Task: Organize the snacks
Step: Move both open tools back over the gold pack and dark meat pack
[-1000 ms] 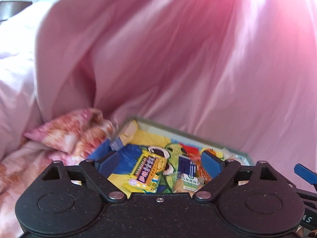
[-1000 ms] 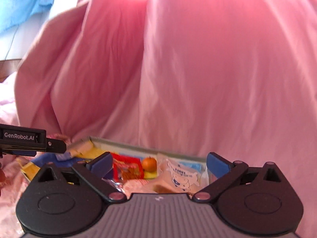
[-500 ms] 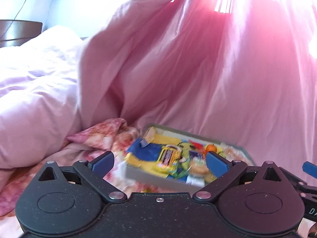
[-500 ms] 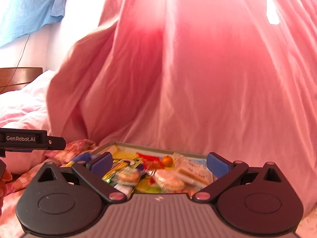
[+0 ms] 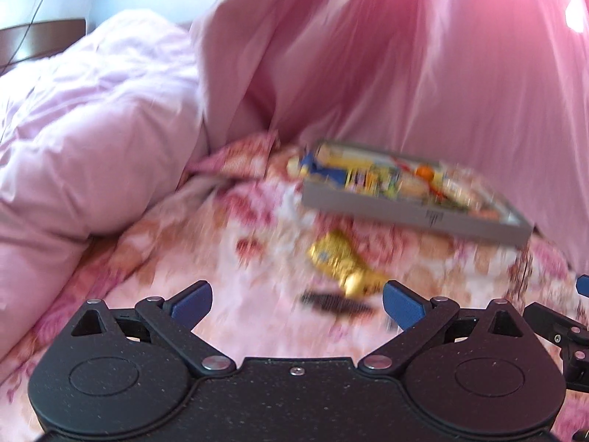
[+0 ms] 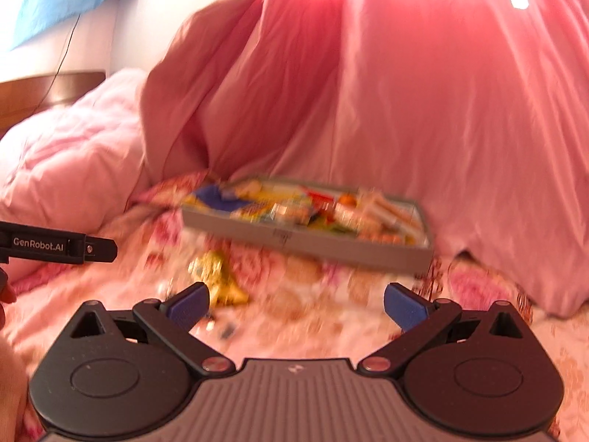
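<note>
Both grippers, left (image 5: 296,299) and right (image 6: 296,301), have fingers apart, empty; gold packet (image 5: 342,263) lies on the bed near the snack-filled tray (image 5: 412,217).

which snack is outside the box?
The gold-wrapped snack, lying alone on the floral bedspread in front of the grey box; the other snacks sit inside the box.

A home bedroom — floral bedsheet (image 5: 228,243), pink quilt (image 5: 92,140), wooden headboard (image 6: 48,92).
</note>
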`<state>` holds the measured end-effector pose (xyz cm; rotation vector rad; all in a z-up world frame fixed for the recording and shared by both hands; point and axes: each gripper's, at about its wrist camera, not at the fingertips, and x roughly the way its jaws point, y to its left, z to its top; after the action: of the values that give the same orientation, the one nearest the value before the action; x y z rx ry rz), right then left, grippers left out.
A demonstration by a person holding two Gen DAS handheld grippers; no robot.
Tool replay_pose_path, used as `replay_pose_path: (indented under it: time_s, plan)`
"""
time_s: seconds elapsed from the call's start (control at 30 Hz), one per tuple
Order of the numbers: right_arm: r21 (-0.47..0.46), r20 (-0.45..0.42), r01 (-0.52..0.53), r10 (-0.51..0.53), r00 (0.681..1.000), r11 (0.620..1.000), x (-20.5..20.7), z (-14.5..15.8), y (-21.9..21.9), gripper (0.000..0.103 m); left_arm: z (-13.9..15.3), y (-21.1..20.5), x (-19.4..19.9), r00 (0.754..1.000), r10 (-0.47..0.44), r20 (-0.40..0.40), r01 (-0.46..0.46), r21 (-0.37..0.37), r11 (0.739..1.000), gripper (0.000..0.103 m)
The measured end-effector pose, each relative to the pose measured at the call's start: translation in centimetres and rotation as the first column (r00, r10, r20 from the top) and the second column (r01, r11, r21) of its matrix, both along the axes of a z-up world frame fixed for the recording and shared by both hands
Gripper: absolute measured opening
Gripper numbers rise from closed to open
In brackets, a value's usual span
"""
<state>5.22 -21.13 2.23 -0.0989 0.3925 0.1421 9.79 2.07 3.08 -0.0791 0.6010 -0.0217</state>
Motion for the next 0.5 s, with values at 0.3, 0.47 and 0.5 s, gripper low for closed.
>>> replay_pose_path:
  time_s: [0.3,0.47,0.5]
  plan:
    - [-0.024,-0.171,-0.032,0.027,0.985,0.999,-1.6,-3.6,1.8,0.103,-3.0,1.5,-0.1,0.979,0.008,-0.202,-0.015,-0.035,0.999,0.098]
    - [-0.035,-0.231,-0.038,0.029,0.973,0.999,-1.3,-5.0,2.1,0.103,-4.0,1.4,0.5,0.971,-0.007,-0.238,-0.003,-0.044,0.999,0.098]
    - [-0.035,-0.239,-0.037,0.028,0.971,0.999,-1.2,-5.1,2.1,0.103,-4.2,1.4,0.7,0.970,-0.008,-0.243,-0.003,-0.045,0.999,0.098]
